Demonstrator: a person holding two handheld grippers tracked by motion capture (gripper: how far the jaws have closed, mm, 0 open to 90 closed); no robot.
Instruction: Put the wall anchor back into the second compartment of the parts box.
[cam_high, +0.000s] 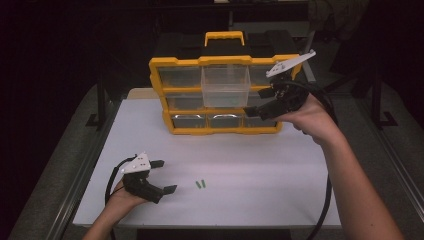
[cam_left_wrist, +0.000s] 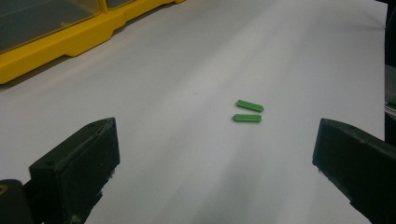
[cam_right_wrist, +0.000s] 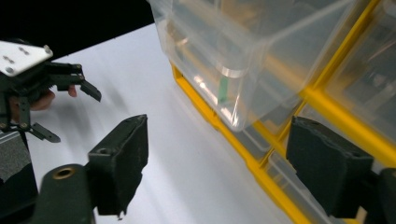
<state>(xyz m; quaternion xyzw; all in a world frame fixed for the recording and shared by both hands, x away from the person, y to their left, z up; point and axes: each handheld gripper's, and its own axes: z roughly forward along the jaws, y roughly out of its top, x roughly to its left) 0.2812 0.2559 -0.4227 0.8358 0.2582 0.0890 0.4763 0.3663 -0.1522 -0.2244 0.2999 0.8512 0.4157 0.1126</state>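
A yellow organiser (cam_high: 220, 125) with clear drawers stands at the back of the white table (cam_high: 260, 170). Its top middle drawer (cam_high: 225, 85) is pulled out; in the right gripper view a small green piece (cam_right_wrist: 223, 89) shows through the drawer's wall. My right gripper (cam_high: 256, 102) is open just right of that drawer, with nothing between its pads (cam_right_wrist: 122, 154). Two small green pieces (cam_high: 200, 184) lie side by side on the table, a short way ahead of my left gripper (cam_high: 165, 176). That gripper rests near the front left edge, open and empty.
A black case (cam_high: 175, 45) sits behind the organiser. The table's edges drop to metal frame rails (cam_high: 82, 170) on both sides. A black cable (cam_high: 325, 210) trails from my right gripper along the forearm. Bare white surface lies between the organiser and the green pieces.
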